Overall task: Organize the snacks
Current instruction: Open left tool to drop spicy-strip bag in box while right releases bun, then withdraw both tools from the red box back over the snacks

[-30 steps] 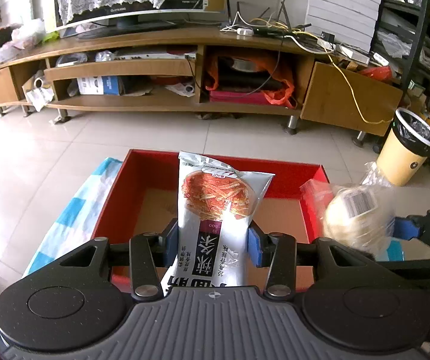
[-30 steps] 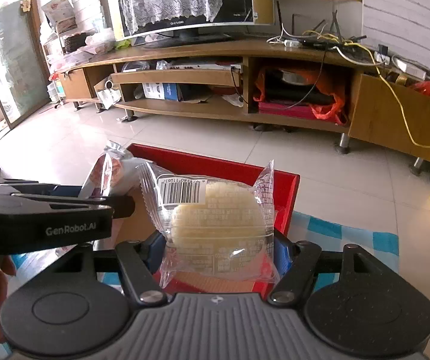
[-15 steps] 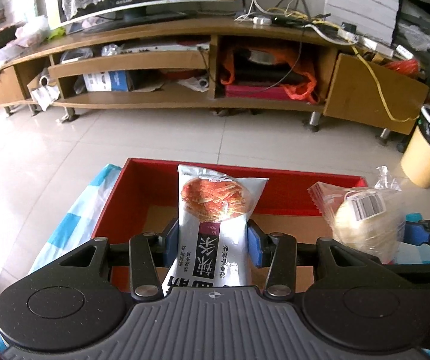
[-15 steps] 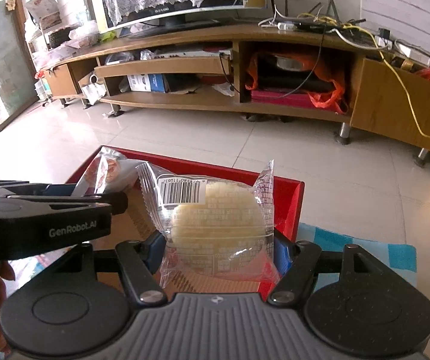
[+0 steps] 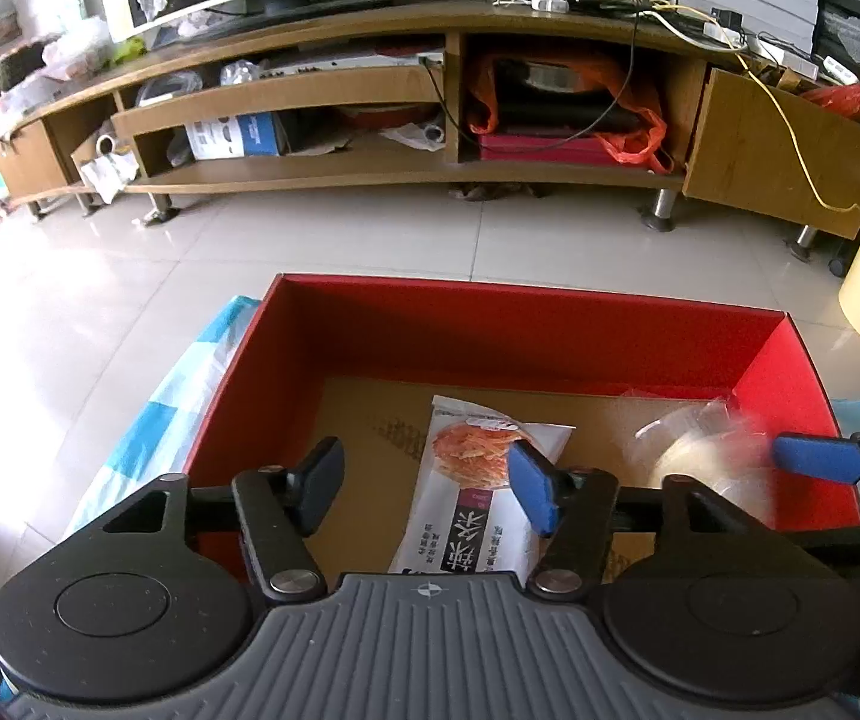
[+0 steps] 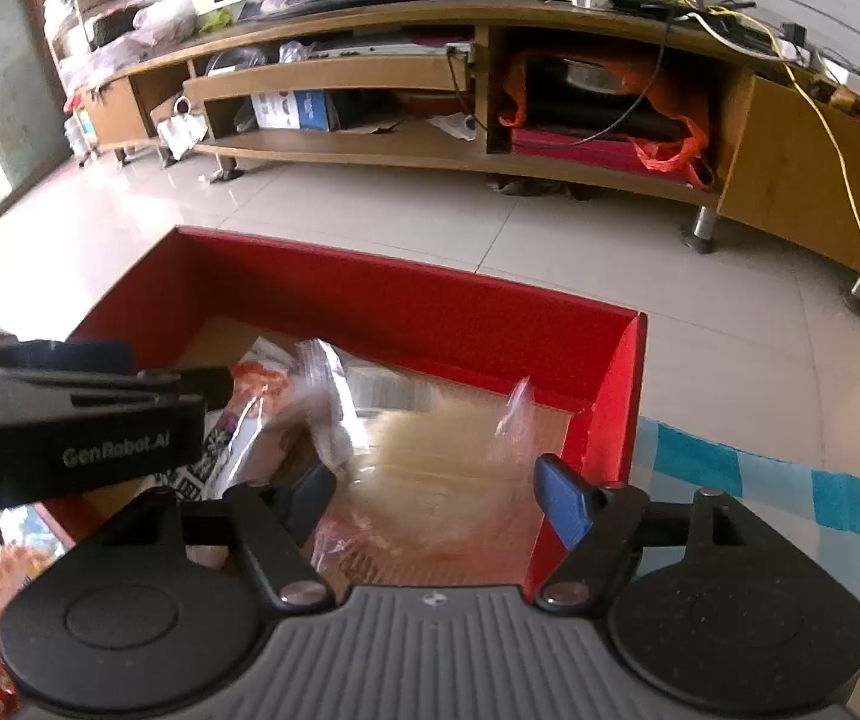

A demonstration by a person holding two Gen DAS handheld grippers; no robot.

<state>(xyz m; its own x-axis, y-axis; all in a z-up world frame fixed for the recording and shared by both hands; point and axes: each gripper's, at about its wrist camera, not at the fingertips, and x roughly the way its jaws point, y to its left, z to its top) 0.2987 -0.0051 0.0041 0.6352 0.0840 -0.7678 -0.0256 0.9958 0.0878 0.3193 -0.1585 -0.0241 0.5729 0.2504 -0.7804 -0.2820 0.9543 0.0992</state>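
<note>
Both snacks have dropped | left tool (image 5: 423,495), right tool (image 6: 436,501) just opened, hold nothing | chip bag (image 5: 478,498), cake (image 6: 430,480) in red box (image 5: 526,312) | step: letting go | next: fetch more

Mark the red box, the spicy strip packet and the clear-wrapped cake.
red box (image 5: 526,330), left wrist view, far inner wall
spicy strip packet (image 5: 478,516), left wrist view, front face
clear-wrapped cake (image 6: 448,480), right wrist view, blurred middle

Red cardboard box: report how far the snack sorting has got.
Done: the white strip-snack packet lies in the red cardboard box. In hand: the clear-wrapped round cake is dropping from the right gripper, jaws just opening like the left gripper's. Left: withdraw.
</note>
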